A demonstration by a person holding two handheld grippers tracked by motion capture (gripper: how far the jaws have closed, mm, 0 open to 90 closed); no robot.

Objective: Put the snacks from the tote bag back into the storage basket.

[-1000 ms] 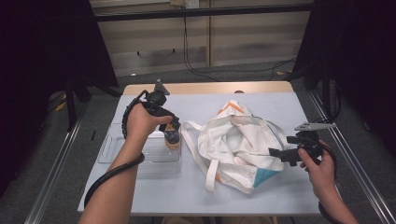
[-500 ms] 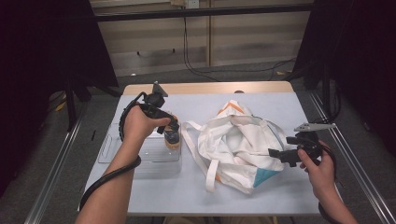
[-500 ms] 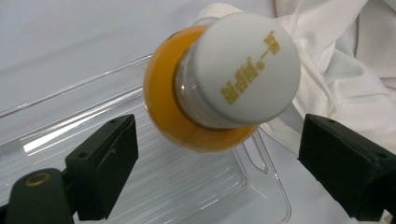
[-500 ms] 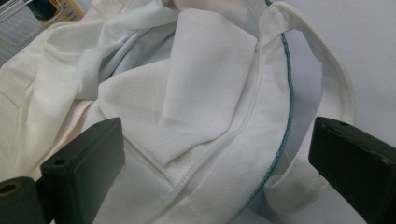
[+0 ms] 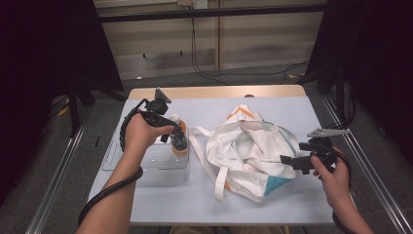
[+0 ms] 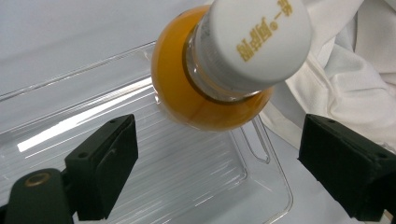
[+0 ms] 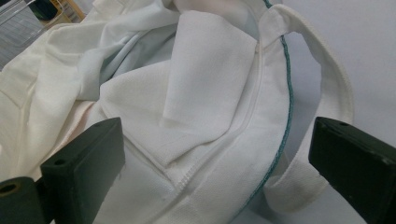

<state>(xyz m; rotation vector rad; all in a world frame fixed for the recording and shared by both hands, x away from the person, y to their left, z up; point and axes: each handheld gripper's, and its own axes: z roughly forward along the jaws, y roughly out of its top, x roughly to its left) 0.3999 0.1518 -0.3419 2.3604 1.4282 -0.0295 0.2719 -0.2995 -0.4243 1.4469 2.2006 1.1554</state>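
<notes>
Bottle in the clear tray, bag slack on the bench

Left tool (image 6: 215, 163) is released; I see its jaws spread wide before the orange bottle (image 6: 219, 88), smooth white cap up, in the ribbed clear tray (image 5: 146, 163). Right tool (image 7: 217, 172) gapes over the bag (image 5: 248, 151), soft crumpled white canvas, teal-stitched rim, beside bare bench (image 5: 292, 109).

**Plastic sheen against matt cloth**

The bottle (image 6: 212, 88) looks like glossy clear plastic holding orange liquid, topped by a smooth white plastic cap (image 6: 254, 39) with gold print. Under it, the tray (image 6: 140, 154) is transparent ribbed plastic that catches glare. Beside the tray, the bag (image 7: 187, 107) is matt, woven white cloth with stitched seams. The table (image 5: 272, 105) seems a smooth, matt pale surface.
</notes>
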